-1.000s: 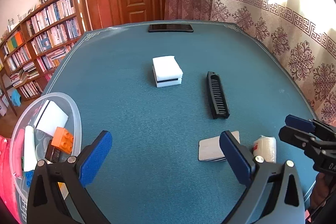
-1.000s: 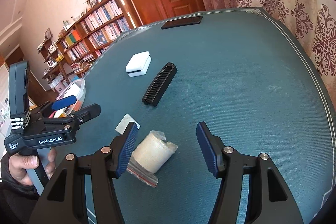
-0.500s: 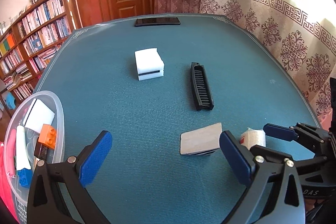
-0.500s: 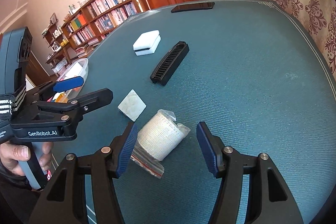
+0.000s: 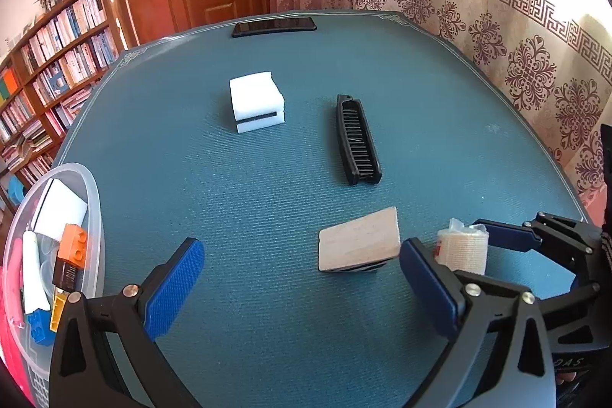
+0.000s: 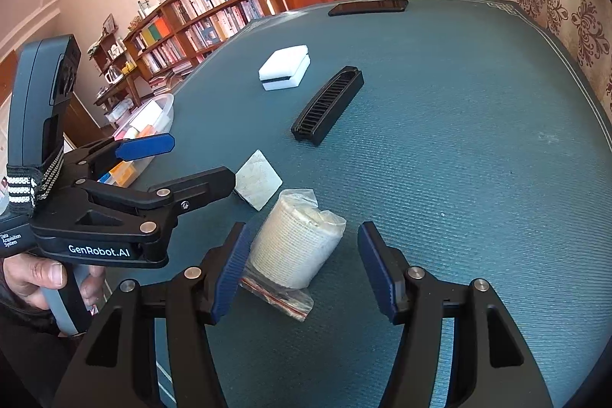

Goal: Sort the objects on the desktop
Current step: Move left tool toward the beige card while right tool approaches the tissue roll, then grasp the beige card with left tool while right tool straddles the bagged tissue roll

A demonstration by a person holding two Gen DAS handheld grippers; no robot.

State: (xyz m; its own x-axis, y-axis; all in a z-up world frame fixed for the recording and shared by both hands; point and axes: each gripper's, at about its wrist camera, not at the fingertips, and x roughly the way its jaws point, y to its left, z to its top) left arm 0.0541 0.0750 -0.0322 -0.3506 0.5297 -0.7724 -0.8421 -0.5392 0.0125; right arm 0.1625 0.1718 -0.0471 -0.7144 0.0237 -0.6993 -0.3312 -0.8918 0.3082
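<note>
Both claws gape — right claw (image 6: 302,266) straddles the bandage roll (image 6: 294,247), partly hidden.

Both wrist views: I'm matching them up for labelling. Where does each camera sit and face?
Left wrist: behind the open left gripper, facing across the table toward the door; the right gripper shows.
Right wrist: behind the open right gripper over the bandage roll; a hand shows.
Shared: roll, comb, sponge.

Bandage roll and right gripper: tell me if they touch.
Cannot tell. In the right wrist view the bandage roll sits against the right gripper's left pad, no clear gap.
</note>
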